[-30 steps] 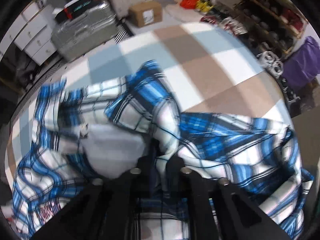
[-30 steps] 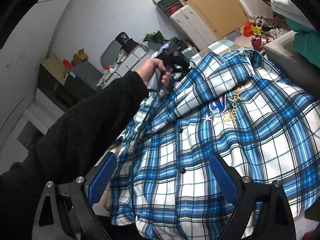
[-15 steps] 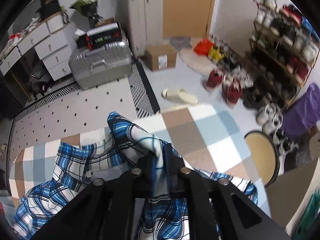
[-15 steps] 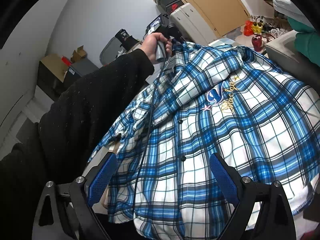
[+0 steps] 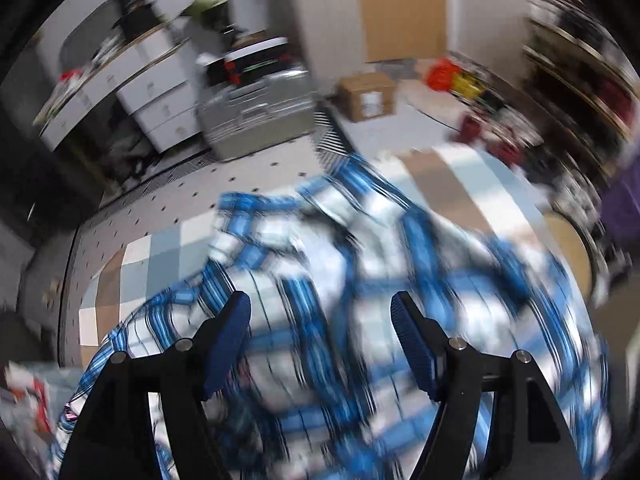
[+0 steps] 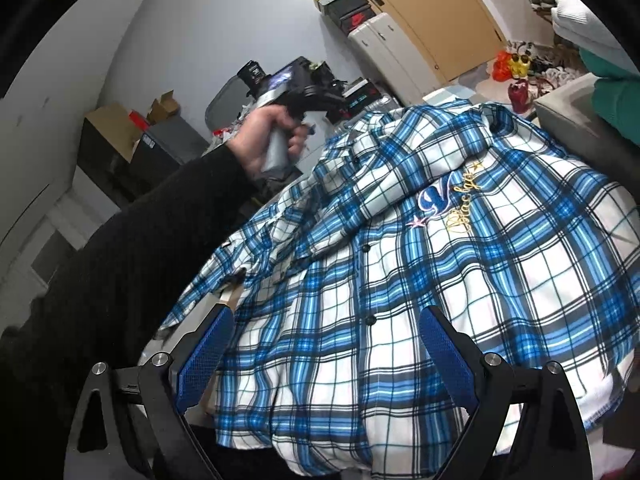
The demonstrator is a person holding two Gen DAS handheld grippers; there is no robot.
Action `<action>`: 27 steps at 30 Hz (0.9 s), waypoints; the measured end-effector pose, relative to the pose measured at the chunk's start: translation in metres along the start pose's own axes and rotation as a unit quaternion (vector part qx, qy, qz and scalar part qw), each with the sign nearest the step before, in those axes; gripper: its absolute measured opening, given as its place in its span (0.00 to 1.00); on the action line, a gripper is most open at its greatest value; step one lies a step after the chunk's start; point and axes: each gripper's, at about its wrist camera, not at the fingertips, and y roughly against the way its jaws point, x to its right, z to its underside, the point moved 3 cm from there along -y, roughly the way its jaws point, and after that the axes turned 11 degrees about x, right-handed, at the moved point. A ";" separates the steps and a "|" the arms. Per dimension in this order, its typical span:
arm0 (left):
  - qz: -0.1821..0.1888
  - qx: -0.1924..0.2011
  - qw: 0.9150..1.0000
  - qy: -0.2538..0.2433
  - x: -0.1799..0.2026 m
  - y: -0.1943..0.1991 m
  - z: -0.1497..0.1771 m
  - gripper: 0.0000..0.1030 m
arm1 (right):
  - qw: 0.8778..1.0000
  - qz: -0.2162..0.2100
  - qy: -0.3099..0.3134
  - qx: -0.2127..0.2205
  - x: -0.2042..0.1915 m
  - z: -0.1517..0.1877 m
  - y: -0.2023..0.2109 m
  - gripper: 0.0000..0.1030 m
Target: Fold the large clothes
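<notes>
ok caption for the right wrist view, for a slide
Right gripper open above the blue plaid shirt while the left hand holds its gripper raised beyond.

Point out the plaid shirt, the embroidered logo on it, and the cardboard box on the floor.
Shirt (image 6: 400,320), right wrist view, front panel beside the buttons.
Logo (image 6: 452,204), right wrist view, middle of the lettering.
Box (image 5: 370,96), left wrist view, its labelled side.

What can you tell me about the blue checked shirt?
The blue checked shirt is a big plaid one in blue, white and black, and looks like soft woven cloth. It has dark buttons down the front and gold and blue stitched lettering on the chest. It lies spread out, front up and rumpled, on a checkered cover, with one sleeve bunched at the side. Neither gripper is touching it.
</notes>
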 end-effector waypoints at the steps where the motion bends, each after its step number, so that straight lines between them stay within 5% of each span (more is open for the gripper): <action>1: 0.015 -0.001 1.000 -0.011 0.010 0.009 0.006 0.67 | 1.000 0.007 -0.001 0.003 0.001 0.000 0.001 0.92; 7: 0.104 -0.013 0.989 -0.103 0.109 0.040 0.054 0.67 | 0.999 0.027 -0.002 0.023 0.001 0.002 0.006 0.92; 13: 0.156 -0.032 0.970 -0.183 0.187 0.011 0.077 0.67 | 0.998 0.041 0.016 0.051 0.006 -0.005 0.018 0.92; 18: 0.203 -0.069 0.956 -0.200 0.202 -0.014 0.088 0.65 | 0.998 0.040 -0.014 0.053 0.024 -0.011 0.024 0.92; 19: 0.225 -0.079 0.951 -0.195 0.202 -0.015 0.088 0.58 | 0.998 0.036 -0.018 0.053 0.024 -0.011 0.025 0.92; 21: 0.274 -0.087 0.938 -0.194 0.200 -0.011 0.085 0.49 | 0.998 0.024 -0.020 0.056 0.024 -0.013 0.029 0.92; 24: 0.351 -0.085 0.913 -0.190 0.191 0.004 0.069 0.49 | 0.998 0.008 -0.016 0.062 0.019 -0.013 0.032 0.92; 27: 0.398 -0.048 0.901 -0.167 0.186 0.021 0.041 0.49 | 0.998 -0.004 -0.014 0.061 0.014 -0.013 0.033 0.93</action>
